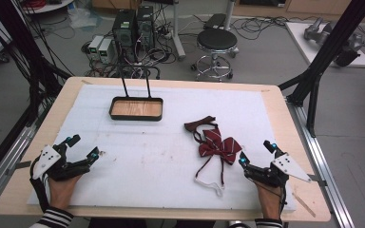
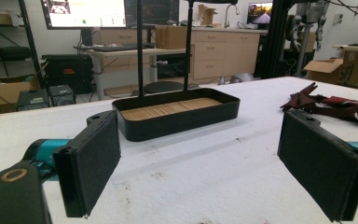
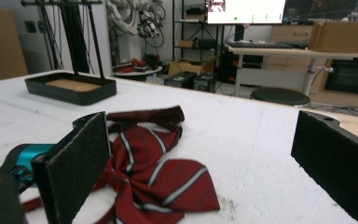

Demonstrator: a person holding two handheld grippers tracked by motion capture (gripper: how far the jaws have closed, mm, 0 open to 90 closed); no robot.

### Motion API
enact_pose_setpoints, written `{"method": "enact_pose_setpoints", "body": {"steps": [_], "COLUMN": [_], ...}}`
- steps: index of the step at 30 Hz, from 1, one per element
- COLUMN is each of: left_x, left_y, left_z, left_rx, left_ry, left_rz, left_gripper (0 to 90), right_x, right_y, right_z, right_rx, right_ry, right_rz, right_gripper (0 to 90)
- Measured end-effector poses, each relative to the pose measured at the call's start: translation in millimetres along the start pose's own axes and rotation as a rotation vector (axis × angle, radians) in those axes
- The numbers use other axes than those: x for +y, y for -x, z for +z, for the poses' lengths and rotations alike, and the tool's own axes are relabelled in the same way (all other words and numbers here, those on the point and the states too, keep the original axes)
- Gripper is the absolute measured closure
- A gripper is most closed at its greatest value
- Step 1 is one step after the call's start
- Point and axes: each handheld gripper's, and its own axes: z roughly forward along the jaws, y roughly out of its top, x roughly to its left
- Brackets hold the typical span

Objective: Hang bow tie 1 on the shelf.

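Note:
A dark red bow tie with white stripes [image 1: 217,146] lies on the white mat right of centre, its strap looping toward the front edge. It shows close up as the bow tie [image 3: 156,175] just ahead of my right gripper's left jaw. My right gripper [image 1: 256,153] rests open near the front right, just right of the tie and not touching it. A black tray with a wooden floor [image 1: 136,109] and two upright rods stands at the back left. My left gripper [image 1: 83,146] rests open at the front left, pointing at the tray [image 2: 177,114] with nothing between its jaws.
The white mat [image 1: 161,152] covers most of the wooden table [image 1: 275,102]. Black frame posts [image 1: 328,47] stand beside the right edge. A stool [image 1: 216,45] and computer boxes [image 1: 133,28] stand on the floor beyond the table.

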Motion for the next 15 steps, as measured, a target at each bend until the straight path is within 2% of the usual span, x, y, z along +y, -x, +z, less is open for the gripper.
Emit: {"method": "enact_pose_setpoints", "body": {"steps": [2, 5, 6, 7, 8, 12, 13, 15], "left_x": [0.0, 0.0, -0.1, -0.1, -0.1, -0.1, -0.1, -0.1], "left_y": [0.0, -0.1, 0.0, 0.0, 0.0, 0.1, 0.1, 0.0], "left_z": [-0.1, -0.2, -0.1, -0.1, -0.1, -0.1, -0.2, -0.1], "left_rx": [0.0, 0.0, 0.001, 0.0, 0.001, 0.001, 0.001, 0.001], "left_ry": [-0.001, 0.0, 0.002, 0.001, 0.002, 0.002, 0.002, 0.002], "left_rz": [0.001, 0.001, 0.001, 0.001, 0.001, 0.001, 0.002, 0.002], "left_gripper": [13.6, 13.5, 13.5, 13.5, 13.5, 13.5, 13.5, 13.6], "right_x": [10.8, 16.6, 24.2, 24.2, 31.1, 41.0, 46.7, 48.5], "right_y": [0.9, 1.9, 3.0, 3.0, 3.6, 4.2, 4.7, 4.4], "right_z": [-0.5, 0.9, 4.2, 4.2, 7.9, 14.5, 19.1, 20.6], "right_rx": [0.022, 0.037, 0.055, 0.055, 0.079, 0.113, 0.141, 0.151], "right_ry": [0.003, -0.002, -0.021, -0.021, -0.046, -0.07, -0.09, -0.099], "right_rz": [0.003, 0.0, -0.017, -0.017, -0.028, -0.064, -0.08, -0.077], "right_gripper": [3.7, 3.7, 3.7, 3.7, 3.6, 3.7, 3.7, 3.7]}}
